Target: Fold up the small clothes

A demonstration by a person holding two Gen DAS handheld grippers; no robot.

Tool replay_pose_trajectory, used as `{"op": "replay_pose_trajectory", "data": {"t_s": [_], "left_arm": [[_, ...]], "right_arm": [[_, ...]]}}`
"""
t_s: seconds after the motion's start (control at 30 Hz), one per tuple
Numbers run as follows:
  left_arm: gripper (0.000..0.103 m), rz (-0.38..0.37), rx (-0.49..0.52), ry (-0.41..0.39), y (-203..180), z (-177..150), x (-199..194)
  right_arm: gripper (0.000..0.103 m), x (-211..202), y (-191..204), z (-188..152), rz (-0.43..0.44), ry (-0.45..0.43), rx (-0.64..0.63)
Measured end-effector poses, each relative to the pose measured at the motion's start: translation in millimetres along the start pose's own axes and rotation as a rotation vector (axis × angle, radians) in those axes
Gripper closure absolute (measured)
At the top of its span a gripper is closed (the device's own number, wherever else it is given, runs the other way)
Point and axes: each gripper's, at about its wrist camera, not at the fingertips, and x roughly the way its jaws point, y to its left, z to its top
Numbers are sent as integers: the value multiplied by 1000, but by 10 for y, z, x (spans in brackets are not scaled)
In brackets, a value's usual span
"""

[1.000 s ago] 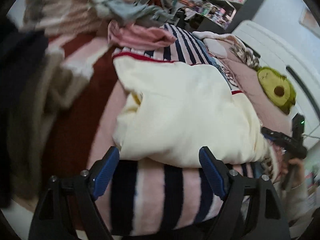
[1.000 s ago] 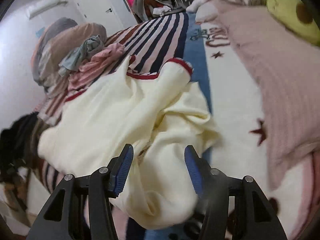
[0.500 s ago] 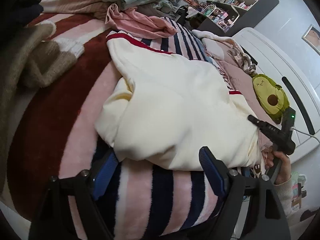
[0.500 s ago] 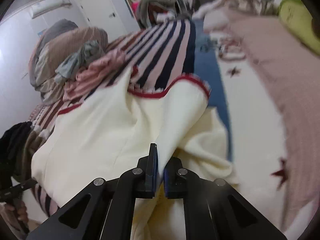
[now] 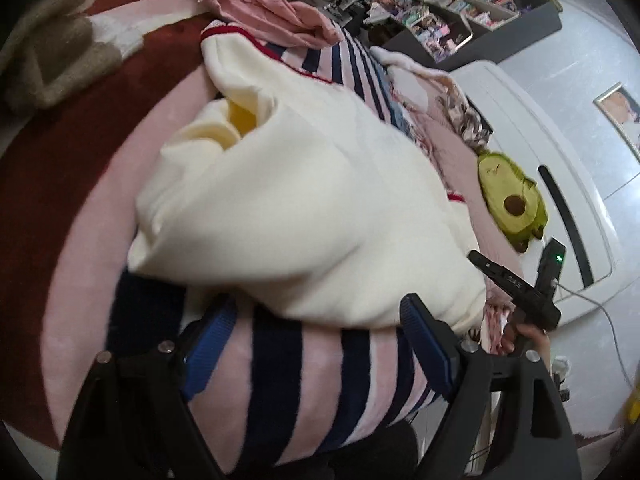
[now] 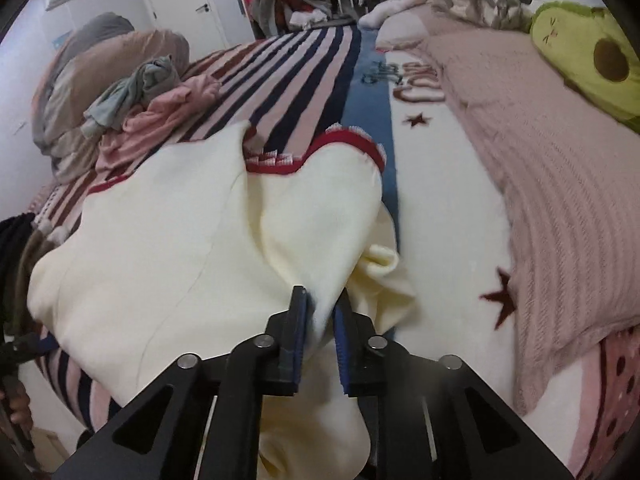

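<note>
A cream garment (image 5: 300,208) with red trim (image 6: 344,140) lies bunched on a pink and navy striped blanket (image 5: 280,360). My left gripper (image 5: 316,336) is open and wide, low over the blanket just short of the garment's near edge, with nothing between its fingers. My right gripper (image 6: 320,312) has a raised fold of the cream garment (image 6: 160,240) between its blue pads; its jaws are opening slightly, but the pads still press the cloth. The left wrist view shows the right gripper (image 5: 516,284) at the garment's right end, held by a hand.
A pile of pink and grey clothes (image 5: 272,12) lies at the far end of the bed. An avocado plush (image 6: 592,52) rests on a pink knitted cover (image 6: 540,160) to the right. A beige garment (image 5: 52,60) lies at far left. Cluttered shelves (image 5: 480,0) stand beyond.
My right gripper's jaws came together on a fold of the cream garment and lifted it a little. My left gripper sank toward the blanket, staying open.
</note>
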Motion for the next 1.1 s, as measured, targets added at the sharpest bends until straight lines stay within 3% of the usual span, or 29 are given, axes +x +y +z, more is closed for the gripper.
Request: {"op": "replay_pose_trajectory", "data": {"t_s": [0.03,0.1,0.17,0.3,0.37,0.4,0.43,0.6,0.87,1.1], "left_arm": [[22,-7,-19,-12,20,30,13],[22,-12,-61,-35,67,80,43],[22,-12,-91,-67,82,135,79],[24,20,-86,-120,33,243,173],[37,48,-76,-125,20,288,208],[50,64,-62,-126,-11,308,227],[62,81,-45,-128,-47,327,237],[84,181,143,-166,-464,430,203],[90,193,380,-202,-1194,454,160],[92,171,541,-184,-1815,357,292]], "right_arm": [[79,-87,40,48,-7,-39,-14],[75,-266,159,124,10,-115,-47],[75,-350,304,147,92,-137,-81],[76,-232,737,23,306,-36,-174],[76,-84,920,-103,375,33,-196],[76,-1,1004,-174,400,67,-207],[76,57,1070,-251,412,91,-216],[77,306,1222,-492,435,172,-229],[79,210,1080,-642,436,168,-158],[76,-191,640,-506,412,41,-49]]}}
